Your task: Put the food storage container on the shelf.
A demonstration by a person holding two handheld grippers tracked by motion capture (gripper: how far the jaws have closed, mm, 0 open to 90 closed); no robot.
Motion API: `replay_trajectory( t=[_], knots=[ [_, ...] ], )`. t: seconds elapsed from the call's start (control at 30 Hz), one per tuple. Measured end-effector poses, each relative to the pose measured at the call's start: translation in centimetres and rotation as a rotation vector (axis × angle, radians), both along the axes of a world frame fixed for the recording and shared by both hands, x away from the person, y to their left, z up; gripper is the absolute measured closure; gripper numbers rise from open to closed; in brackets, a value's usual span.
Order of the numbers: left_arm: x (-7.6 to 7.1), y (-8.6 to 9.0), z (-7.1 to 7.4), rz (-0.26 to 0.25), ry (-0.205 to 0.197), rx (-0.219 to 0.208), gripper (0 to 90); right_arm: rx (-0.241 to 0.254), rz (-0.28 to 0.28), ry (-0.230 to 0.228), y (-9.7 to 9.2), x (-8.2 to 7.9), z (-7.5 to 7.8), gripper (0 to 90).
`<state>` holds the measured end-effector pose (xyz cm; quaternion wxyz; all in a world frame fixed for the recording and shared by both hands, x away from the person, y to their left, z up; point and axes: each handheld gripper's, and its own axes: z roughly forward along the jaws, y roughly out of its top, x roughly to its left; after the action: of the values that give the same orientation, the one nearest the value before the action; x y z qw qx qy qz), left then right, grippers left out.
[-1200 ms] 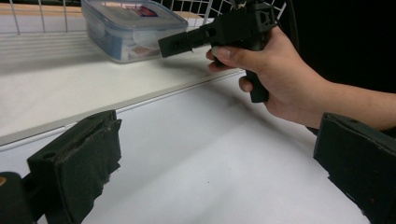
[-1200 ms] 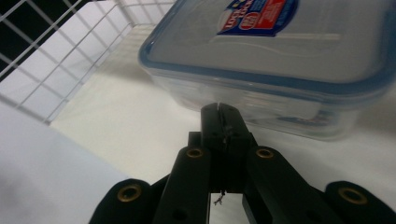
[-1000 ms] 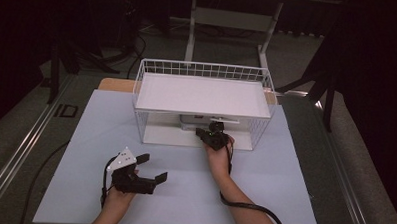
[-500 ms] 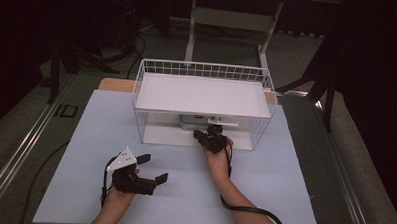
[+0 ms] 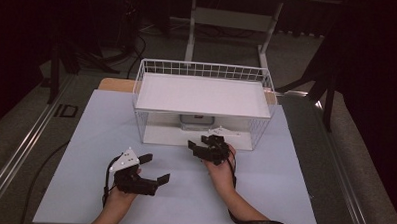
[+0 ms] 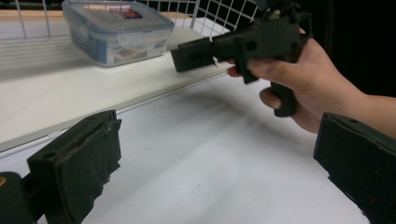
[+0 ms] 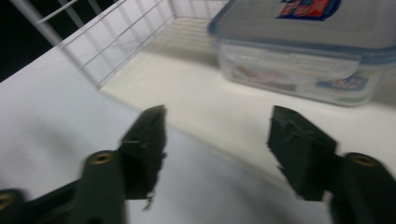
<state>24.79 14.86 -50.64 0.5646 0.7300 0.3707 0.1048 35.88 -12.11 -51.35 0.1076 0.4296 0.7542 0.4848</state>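
1. Left of the wire rack (image 5: 203, 99), and nearer us than its open front, we hold the left gripper (image 5: 153, 170) low over the white table (image 5: 284, 185). Its jaws are spread wide with nothing between them, as the left gripper view confirms.

2. Under the rack's upper shelf, on the lower white board (image 5: 160, 133), sits the clear lidded container (image 5: 196, 123), set well back from the front edge. In the left gripper view the container (image 6: 116, 30) shows a clip-on lid with a printed label.

3. Just in front of the rack's open side, we hold the right gripper (image 5: 198, 147) pointed inward at the container. Its jaws are parted and empty; in the right gripper view the container (image 7: 303, 51) lies ahead, a little to the right of the gap between them.

4. We judge the step in hand to be the reach for the container. To do it well, we should keep the right gripper low enough to clear the upper shelf, shift it until the box is centred between the jaws, and close on the body below the lid rim, since the smooth plastic may slip.

5. We should keep the left gripper clear of the rack front until it is needed.
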Motion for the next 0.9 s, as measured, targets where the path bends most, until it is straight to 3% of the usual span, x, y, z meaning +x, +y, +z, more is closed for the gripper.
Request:
replay_trajectory(
  t=[0.07, 0.2, 0.27, 0.43, 0.67, 0.9],
  knots=[
    [0.0, -0.1, 0.2, -0.011, 0.000, -0.001, 1.6, 0.019, 0.032, 0.007, -0.3, -0.5, 0.1, 20.6],
    [0.1, -0.3, 0.7, -0.031, -0.004, 0.014, 1.6, 0.004, 0.072, -0.009, -0.8, -1.3, 0.4, 15.2],
    [0.1, -0.3, 0.8, -0.040, -0.006, 0.017, 1.6, 0.027, 0.080, -0.004, -1.4, -1.7, 0.7, 15.3],
    [-0.1, 0.0, 1.1, -0.040, -0.020, 0.015, 1.6, -0.006, 0.094, -0.045, -2.2, -2.8, 1.5, 15.4],
    [-0.9, 0.4, 1.6, -0.062, -0.048, 0.019, 1.6, 0.022, 0.131, -0.044, -3.9, -4.6, 2.2, 15.3],
    [-1.4, 1.0, 1.8, -0.097, -0.054, -0.009, 1.6, 0.022, 0.162, -0.072, -5.8, -6.2, 3.2, 15.3]
  ],
)
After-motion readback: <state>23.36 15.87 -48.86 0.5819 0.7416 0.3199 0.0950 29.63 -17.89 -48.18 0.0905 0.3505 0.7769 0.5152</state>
